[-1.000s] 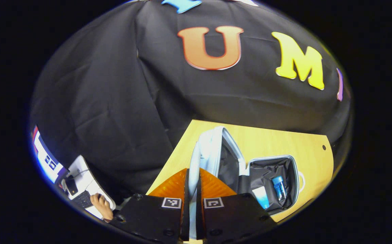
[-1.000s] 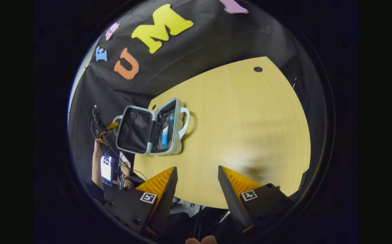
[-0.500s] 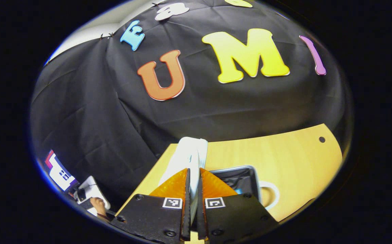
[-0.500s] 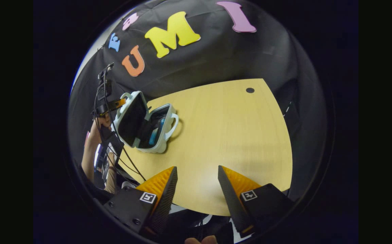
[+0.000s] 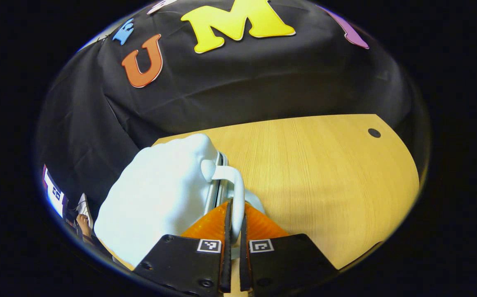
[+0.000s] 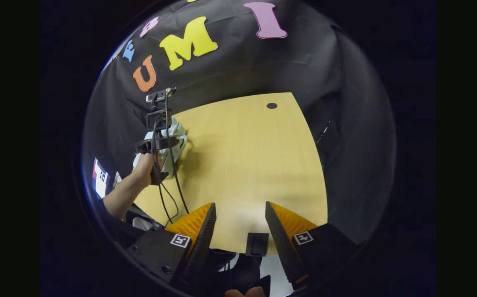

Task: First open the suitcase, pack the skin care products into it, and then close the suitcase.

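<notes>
Between left gripper [image 5: 234, 222] fingers: suitcase [image 5: 160, 198] handle, clamped | right gripper [image 6: 238, 222] spread, well apart

No legible text, brand, number or label is present on the suitcase [image 5: 156, 202] or on the surface [image 5: 325, 173]. Each finger housing of the left tongs [image 5: 233, 231] and of the right tongs [image 6: 238, 218] carries a square black-and-white coded marker; these markers contain a pattern only, with no readable characters.
</notes>
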Tool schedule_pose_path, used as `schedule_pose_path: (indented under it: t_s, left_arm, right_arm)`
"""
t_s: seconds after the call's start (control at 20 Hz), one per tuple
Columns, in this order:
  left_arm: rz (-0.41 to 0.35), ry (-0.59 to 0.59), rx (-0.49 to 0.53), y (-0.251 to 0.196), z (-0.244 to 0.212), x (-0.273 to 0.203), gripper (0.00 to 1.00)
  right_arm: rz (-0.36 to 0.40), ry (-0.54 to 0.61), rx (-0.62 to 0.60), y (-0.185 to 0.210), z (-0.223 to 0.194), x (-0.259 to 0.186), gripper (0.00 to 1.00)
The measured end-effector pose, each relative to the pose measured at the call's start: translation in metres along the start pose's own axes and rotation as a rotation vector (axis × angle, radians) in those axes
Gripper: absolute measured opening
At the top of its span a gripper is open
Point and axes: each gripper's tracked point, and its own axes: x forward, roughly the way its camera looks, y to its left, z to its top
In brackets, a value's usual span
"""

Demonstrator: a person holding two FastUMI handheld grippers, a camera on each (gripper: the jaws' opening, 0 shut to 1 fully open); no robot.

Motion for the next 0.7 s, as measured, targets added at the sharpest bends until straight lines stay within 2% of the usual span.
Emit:
schedule_pose_path:
  t_s: [0.15,0.2,0.25,0.3,0.35,0.4,0.45,0.5,0.55,0.6,0.65,0.7]
  left_arm:
    - [0.017,-0.013,-0.006,-0.014,-0.014,0.004,0.13]
    - [0.004,-0.023,-0.020,-0.017,-0.015,0.007,0.16]
    - [-0.023,-0.031,-0.037,-0.023,-0.018,0.009,0.22]
    - [-0.040,-0.034,-0.060,-0.025,-0.021,0.010,0.27]
    - [-0.066,-0.032,-0.088,-0.030,-0.023,0.011,0.40]
    - [-0.094,-0.043,-0.108,-0.033,-0.021,0.008,0.40]
    - [-0.136,-0.055,-0.137,-0.039,-0.017,0.002,0.48]
    - [-0.185,-0.076,-0.162,-0.045,-0.012,-0.013,0.62]
    - [-0.220,-0.098,-0.169,-0.045,-0.006,-0.027,0.68]
    - [-0.249,-0.132,-0.175,-0.043,0.004,-0.045,0.77]
    - [-0.288,-0.209,-0.170,-0.034,0.027,-0.083,0.72]
    - [-0.292,-0.277,-0.157,-0.023,0.046,-0.107,0.75]
  right_arm:
    - [0.014,-0.012,-0.012,0.005,0.007,0.005,0.72]
    - [0.025,-0.021,-0.014,0.009,0.010,0.008,0.67]
    - [0.034,-0.035,-0.019,0.014,0.016,0.011,0.72]
    - [0.040,-0.053,-0.029,0.018,0.022,0.014,0.67]
    - [0.039,-0.079,-0.038,0.020,0.030,0.019,0.72]
    - [0.038,-0.119,-0.052,0.025,0.041,0.023,0.72]
    - [0.003,-0.185,-0.084,0.025,0.057,0.028,0.67]
    - [-0.083,-0.295,-0.166,0.020,0.081,0.035,0.72]
    - [-0.122,-0.359,-0.209,0.022,0.094,0.041,0.64]
    - [-0.117,-0.396,-0.209,0.034,0.105,0.044,0.65]
    - [-0.073,-0.468,-0.169,0.064,0.124,0.037,0.67]
    - [-0.062,-0.528,-0.157,0.076,0.139,0.027,0.72]
